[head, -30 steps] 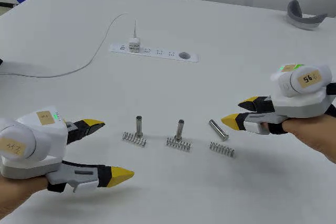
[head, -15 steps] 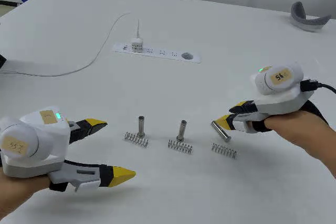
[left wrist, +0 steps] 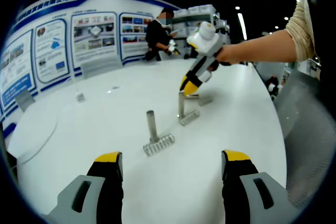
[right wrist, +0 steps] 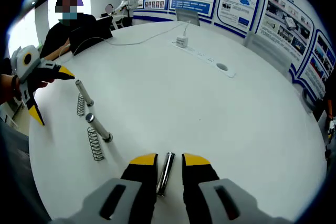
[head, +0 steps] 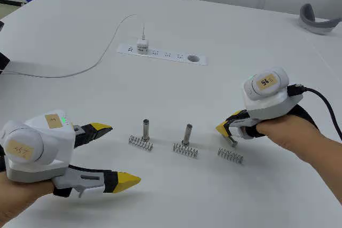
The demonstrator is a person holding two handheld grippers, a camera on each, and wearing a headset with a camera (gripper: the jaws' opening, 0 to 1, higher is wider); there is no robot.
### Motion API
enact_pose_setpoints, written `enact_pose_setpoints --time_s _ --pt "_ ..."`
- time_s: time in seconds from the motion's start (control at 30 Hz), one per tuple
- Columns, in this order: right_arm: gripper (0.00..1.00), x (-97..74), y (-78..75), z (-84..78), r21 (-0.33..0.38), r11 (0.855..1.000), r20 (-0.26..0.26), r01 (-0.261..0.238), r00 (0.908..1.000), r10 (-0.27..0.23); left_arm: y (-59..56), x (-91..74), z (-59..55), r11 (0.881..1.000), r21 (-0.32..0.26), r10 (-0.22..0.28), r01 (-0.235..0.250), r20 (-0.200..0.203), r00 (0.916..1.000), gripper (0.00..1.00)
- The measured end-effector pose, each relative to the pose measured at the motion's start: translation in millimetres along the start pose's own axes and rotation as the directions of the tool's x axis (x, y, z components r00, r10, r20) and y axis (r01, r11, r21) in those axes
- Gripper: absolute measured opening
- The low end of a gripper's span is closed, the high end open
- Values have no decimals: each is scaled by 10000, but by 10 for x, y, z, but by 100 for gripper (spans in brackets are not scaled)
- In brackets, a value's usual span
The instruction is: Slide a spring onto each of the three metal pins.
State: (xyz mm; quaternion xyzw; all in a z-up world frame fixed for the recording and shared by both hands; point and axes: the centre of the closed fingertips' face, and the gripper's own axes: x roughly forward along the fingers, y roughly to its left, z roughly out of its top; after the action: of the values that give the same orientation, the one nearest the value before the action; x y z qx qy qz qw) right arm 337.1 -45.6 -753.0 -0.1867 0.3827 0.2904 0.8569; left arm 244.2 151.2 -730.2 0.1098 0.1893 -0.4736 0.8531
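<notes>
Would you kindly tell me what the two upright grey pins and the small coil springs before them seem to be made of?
The left upright grey pin and the middle upright grey pin look like bare metal, probably steel: smooth cylinders with bright highlights along their sides. The small coil springs look like thin silvery steel wire, glinting on each turn. The alloy cannot be told.

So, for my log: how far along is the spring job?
Nothing is finished: all three springs lie on the table. Two pins stand upright, bare. The right hand-held gripper has its jaws either side of the third pin, which lies flat. The left hand-held gripper hovers open. Every spring is yet to be fitted.
</notes>
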Motion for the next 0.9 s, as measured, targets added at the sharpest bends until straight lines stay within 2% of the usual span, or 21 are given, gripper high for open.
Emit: enact_pose_setpoints --time_s 0.33,0.9 --pt "15 94 -20 -66 234 9997 -389 5 9992 4 -6 -4 -8 10000 -65 -12 12 1 10000 78" --pt "11 133 -5 -86 653 9978 -717 -80 9973 127 -6 -6 -36 9999 -158 10 -10 -26 10000 77"
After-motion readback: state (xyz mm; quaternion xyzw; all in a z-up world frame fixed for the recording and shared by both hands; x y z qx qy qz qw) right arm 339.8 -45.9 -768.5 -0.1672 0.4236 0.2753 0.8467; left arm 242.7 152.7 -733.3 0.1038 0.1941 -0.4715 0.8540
